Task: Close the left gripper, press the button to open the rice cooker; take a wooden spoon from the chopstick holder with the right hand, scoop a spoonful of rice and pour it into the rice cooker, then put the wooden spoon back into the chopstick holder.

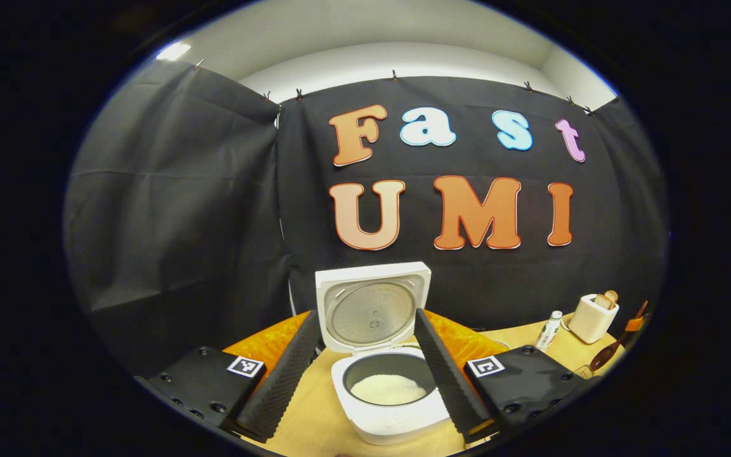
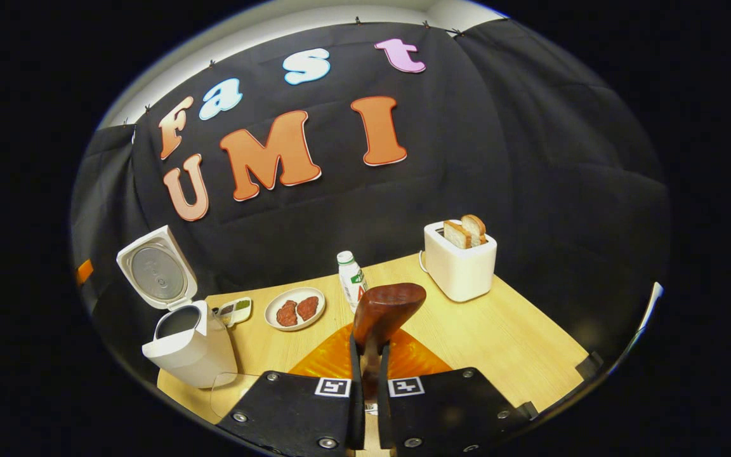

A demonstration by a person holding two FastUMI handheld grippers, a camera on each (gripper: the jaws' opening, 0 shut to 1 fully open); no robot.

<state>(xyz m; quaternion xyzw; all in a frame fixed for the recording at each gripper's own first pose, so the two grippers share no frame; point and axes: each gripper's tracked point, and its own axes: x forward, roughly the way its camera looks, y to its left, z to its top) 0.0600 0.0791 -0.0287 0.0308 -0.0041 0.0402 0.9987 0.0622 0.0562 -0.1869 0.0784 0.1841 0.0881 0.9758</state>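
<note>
The white rice cooker (image 1: 397,425) stands open in the left gripper view, its lid (image 1: 373,308) upright and white rice (image 1: 389,388) in the pot. My left gripper (image 1: 365,317) is open, a finger on each side of the cooker and above it, holding nothing. In the right gripper view my right gripper (image 2: 370,348) is shut on the handle of a brown wooden spoon (image 2: 388,310), whose bowl points away over the table. No rice shows on the spoon. The cooker (image 2: 181,346) is off to the left, lid (image 2: 157,270) raised. The spoon (image 1: 605,357) also appears at the far right.
On the wooden table (image 2: 518,343) stand a white toaster (image 2: 459,263) with bread slices, a small bottle (image 2: 351,279), a plate (image 2: 276,299) with two pieces of meat and a small sauce dish (image 2: 233,311). A glossy orange object (image 2: 334,362) lies under the spoon.
</note>
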